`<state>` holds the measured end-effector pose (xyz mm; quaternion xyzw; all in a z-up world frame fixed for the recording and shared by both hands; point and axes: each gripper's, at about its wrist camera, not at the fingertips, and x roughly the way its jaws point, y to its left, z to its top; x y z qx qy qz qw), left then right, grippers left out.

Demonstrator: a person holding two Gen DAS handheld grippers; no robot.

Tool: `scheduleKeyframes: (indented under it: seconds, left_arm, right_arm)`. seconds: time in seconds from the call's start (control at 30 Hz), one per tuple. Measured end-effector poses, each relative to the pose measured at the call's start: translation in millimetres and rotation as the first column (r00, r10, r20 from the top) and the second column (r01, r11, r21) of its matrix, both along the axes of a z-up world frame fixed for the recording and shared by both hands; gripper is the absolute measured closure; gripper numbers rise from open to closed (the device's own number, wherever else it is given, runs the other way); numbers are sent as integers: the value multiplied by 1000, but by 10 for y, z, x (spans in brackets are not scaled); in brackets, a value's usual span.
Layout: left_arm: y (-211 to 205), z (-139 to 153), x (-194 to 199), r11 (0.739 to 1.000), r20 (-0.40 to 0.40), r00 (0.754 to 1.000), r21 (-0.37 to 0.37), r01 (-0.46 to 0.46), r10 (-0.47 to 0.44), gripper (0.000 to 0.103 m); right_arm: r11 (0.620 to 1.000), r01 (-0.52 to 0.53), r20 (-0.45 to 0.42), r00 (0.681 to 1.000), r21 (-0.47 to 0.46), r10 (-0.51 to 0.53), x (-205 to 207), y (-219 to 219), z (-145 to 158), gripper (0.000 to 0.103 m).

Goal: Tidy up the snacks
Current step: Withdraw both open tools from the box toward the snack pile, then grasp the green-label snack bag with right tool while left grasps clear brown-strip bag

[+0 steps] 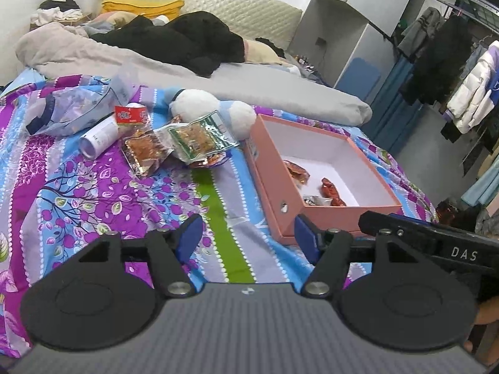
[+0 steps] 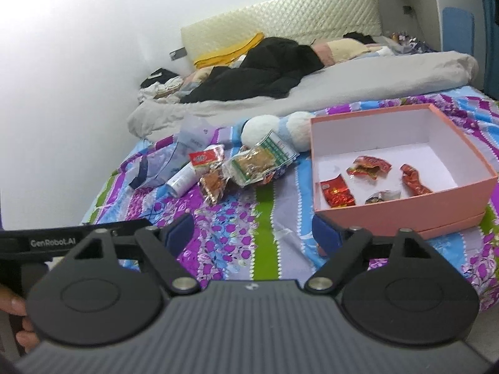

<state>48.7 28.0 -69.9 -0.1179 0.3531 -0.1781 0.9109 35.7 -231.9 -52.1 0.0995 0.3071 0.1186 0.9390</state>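
Both the left gripper [image 1: 246,240] and right gripper [image 2: 254,237] hover with jaws apart and empty just before the pink box [image 2: 405,215], which holds four small packets for sorting, while three larger snack packs [image 2: 249,162] lie left of it.

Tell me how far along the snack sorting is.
Done: four small snacks lie in the pink box. In hand: nothing; the left gripper and right gripper are both open and empty. Left: several packets on the bedspread beside the plush toy and white tube.
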Motion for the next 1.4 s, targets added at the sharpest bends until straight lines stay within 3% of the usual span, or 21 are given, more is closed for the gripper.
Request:
scheduleKeyframes:
  seconds: [0.33,0.6,0.83,0.97,1.2,1.37,1.4]
  left_arm:
    - [119,-291,357,999,-55,997,15,-46,47,33]
    - [174,-653,947,999,-115,992,17,-47,49,33]
    - [212,-1140,1735,996,-133,990,81,-28,39,33]
    - [173,-1320,2093,983,-93,996,184,11,6,28]
    - [193,-1726,2614,960,-46,999,280,8,5,27]
    - [168,-1945,2895,939,-23,998,339,64,-60,27]
    - [179,-1985,2953,940,-31,998,337,60,-53,27]
  right_arm:
    - [999,-38,-35,999,5,39,295,59,-148,19]
    - [996,-93,-53,994,16,94,876,268,-346,20]
    - [991,-135,-68,988,5,135,1663,531,-613,21]
    - [993,-121,-91,989,-1,120,2124,686,-801,21]
    - [994,-92,-159,982,57,100,2762,813,-1243,26]
    - [993,-42,-233,970,113,68,3048,815,-1519,26]
    - [992,-28,-251,966,124,58,3094,812,-1564,31]
